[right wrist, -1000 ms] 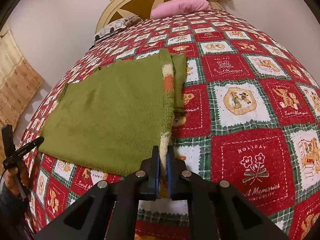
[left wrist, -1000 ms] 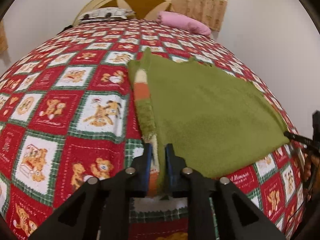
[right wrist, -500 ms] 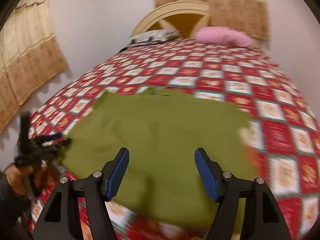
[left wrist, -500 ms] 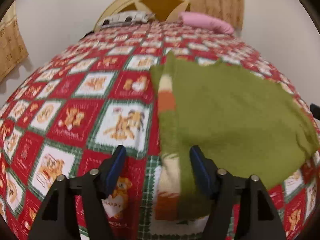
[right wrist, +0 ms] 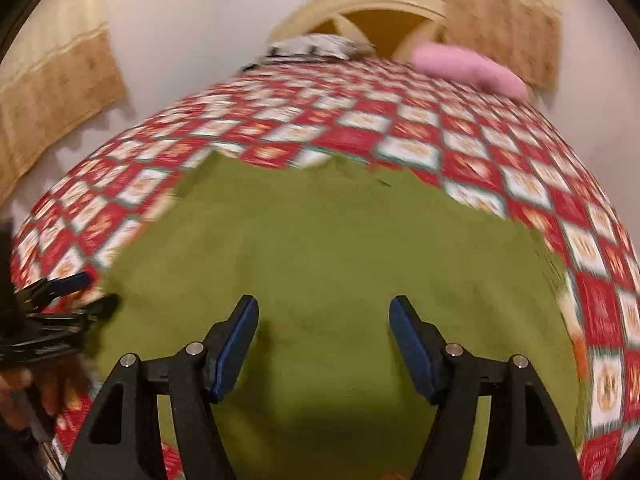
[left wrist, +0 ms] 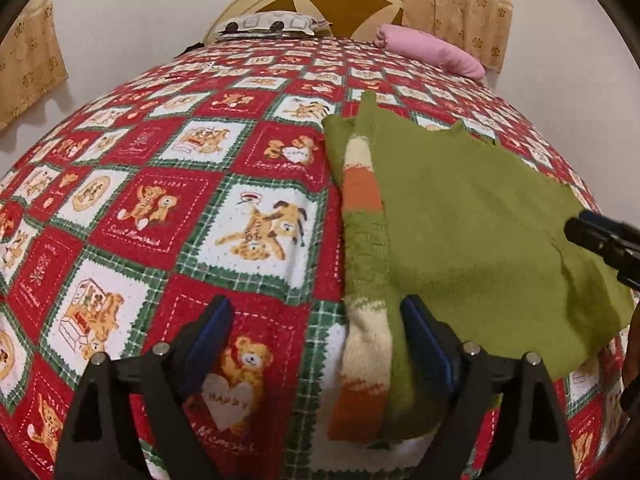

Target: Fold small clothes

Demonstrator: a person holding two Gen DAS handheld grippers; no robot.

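The bed's patchwork bedspread (left wrist: pixel 168 208), red and white squares with teddy bears, fills the room in front of me, and everything is easiest placed from the green sweater (left wrist: pixel 472 240) lying flat on it. The sweater sits toward the foot of the bed, with the pink pillow (left wrist: pixel 436 54) far beyond it at the headboard.

Along the sweater's left edge a striped sleeve (left wrist: pixel 362 312), banded cream, orange and green, is laid in over the body, so I'd say the sleeve fold on that side is just done and let go.

The left gripper (left wrist: pixel 316 344) hangs at the sweater's near left corner. Its jaws are spreading wider, the sleeve's cuff end lies loose between them, and neither pad presses on it.

The right gripper (right wrist: pixel 324 344) hovers over the middle of the sweater's body, jaws spread, nothing pinched; its view is blurred.

I'd guess the sweater's other side is next: the right tongs need to reach that edge, pinch sleeve or side seam, and bring it across, while the left one finds a matching hold.
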